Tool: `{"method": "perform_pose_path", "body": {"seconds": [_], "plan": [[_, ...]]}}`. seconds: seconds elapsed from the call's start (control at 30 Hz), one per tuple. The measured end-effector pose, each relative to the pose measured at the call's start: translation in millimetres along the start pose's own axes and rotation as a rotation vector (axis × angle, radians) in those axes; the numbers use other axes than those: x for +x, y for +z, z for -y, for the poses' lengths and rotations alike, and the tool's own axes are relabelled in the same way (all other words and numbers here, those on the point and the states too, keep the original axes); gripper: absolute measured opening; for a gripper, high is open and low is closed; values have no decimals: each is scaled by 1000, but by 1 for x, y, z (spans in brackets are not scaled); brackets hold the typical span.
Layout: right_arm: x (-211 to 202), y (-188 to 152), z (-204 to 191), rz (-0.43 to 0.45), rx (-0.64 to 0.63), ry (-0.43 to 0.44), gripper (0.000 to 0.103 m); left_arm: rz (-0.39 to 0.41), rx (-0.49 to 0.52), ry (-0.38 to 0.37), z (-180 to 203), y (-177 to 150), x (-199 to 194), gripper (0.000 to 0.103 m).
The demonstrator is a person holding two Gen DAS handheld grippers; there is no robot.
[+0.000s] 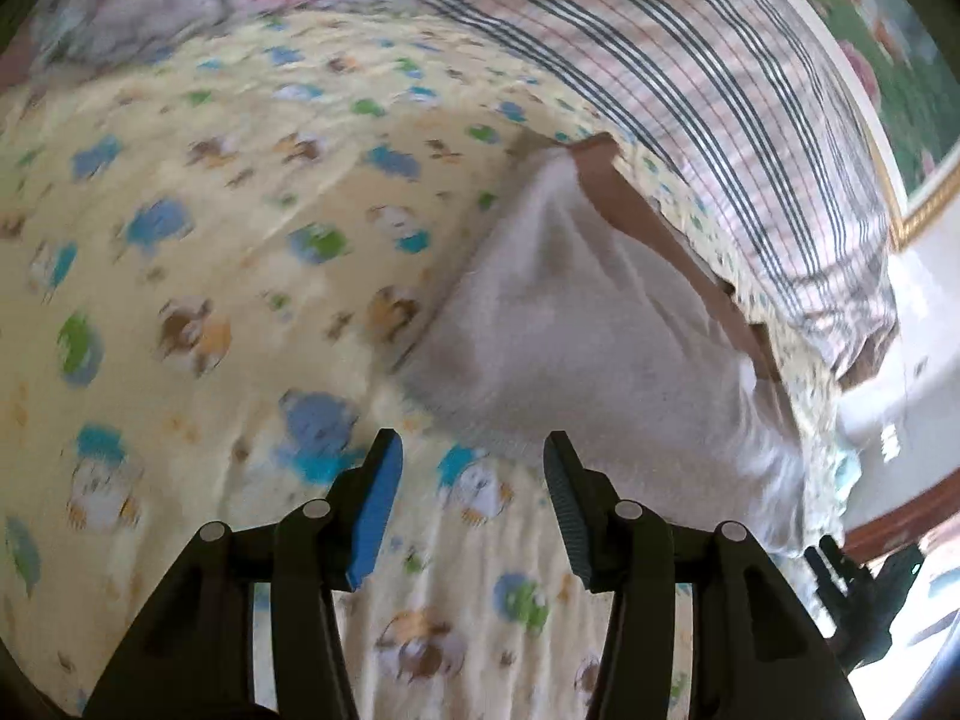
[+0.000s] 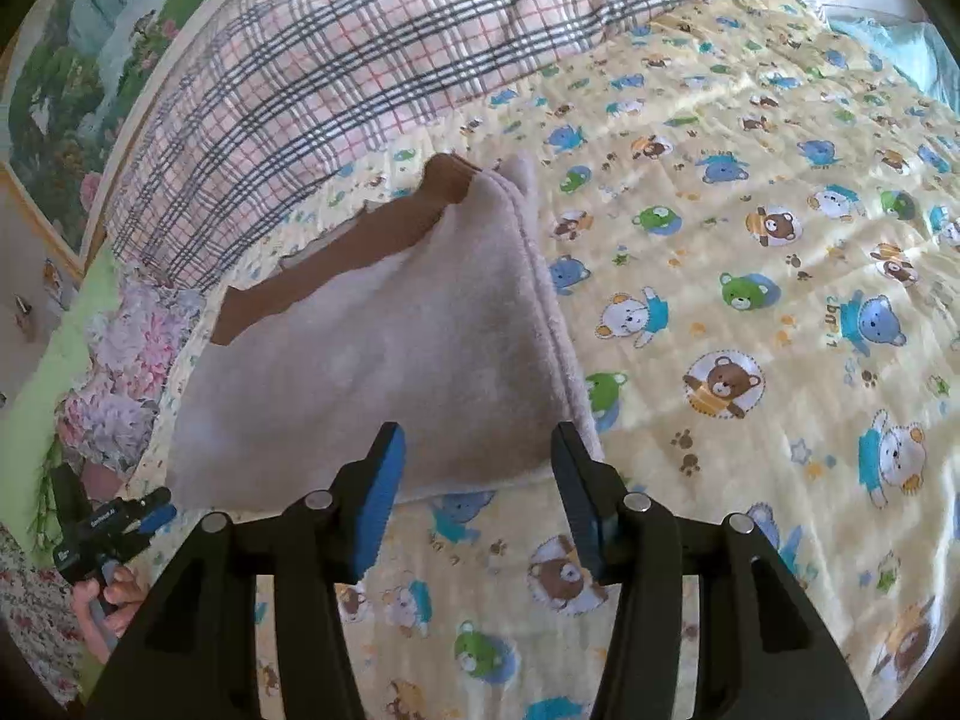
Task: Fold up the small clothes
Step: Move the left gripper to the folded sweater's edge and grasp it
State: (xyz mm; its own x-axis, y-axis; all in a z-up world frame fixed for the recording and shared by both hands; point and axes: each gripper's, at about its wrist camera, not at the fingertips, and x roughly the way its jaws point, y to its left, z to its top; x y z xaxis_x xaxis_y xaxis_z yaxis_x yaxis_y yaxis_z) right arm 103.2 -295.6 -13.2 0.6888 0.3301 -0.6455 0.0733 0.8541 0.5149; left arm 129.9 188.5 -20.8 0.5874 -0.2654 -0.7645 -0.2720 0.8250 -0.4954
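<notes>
Both the left claw (image 1: 474, 450) and right claw (image 2: 477, 444) hang spread and empty over the folded white garment (image 2: 384, 372) lying on the bear-print bed (image 2: 750, 228).

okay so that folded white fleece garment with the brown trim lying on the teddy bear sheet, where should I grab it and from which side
Probably take the folded white fleece garment with brown trim at its near hem, coming in low from the front. That edge lies flat and bare on the yellow teddy-bear sheet, right ahead of the open right gripper. The stacked folded edge on its right is thicker; the brown-trimmed far side sits by the plaid blanket.
</notes>
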Motion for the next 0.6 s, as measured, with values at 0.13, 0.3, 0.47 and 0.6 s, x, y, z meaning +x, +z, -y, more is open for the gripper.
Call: {"method": "perform_pose_path", "body": {"seconds": [0.13,0.3,0.47,0.6], "plan": [[-6,-7,-12,30,-35,39,57,1,-24,-9,-4,-4,-6,50],[-5,-16,-21,48,-42,108,58,-17,-40,-42,2,-4,-1,57],[2,-24,-26,34,-54,149,58,-34,-39,-49,15,-3,16,60],[2,-26,-26,29,-43,156,58,-20,-56,-74,20,7,35,68]]}}
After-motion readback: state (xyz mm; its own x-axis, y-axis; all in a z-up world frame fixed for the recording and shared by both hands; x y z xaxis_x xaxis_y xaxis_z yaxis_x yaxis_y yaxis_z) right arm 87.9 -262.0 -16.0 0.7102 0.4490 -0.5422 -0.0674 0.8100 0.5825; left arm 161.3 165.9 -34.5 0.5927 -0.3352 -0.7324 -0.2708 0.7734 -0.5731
